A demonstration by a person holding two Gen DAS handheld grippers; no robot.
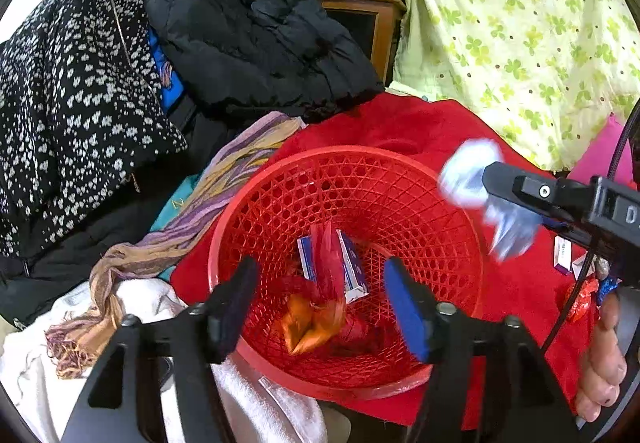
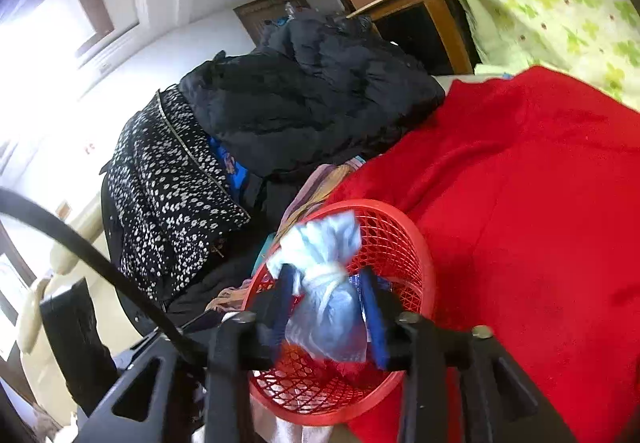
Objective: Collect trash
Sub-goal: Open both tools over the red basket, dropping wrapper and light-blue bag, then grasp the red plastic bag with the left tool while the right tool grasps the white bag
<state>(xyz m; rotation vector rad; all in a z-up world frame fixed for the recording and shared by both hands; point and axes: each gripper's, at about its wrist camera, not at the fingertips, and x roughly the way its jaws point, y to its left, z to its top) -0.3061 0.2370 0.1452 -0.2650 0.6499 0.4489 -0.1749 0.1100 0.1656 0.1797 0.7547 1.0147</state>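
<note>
Hovering over the red basket at the centre of the left wrist view, your left claw has its fingers apart with nothing between them; below the gap, inside the basket, lie an orange wrapper, a red wrapper and two small blue-and-white boxes. Your right claw sits at the lower centre of its own view, over the near rim of the same basket, and the pale blue plastic bag lies between its fingers; it is blurred, and you cannot tell whether the pads press on it. In the left view that bag shows at the right, at the tip of the right claw. The basket rests on a red cloth. More wrappers lie on the cloth at the right edge, beside your hand. A dark jacket and a black-and-white patterned garment fill the upper left.
</note>
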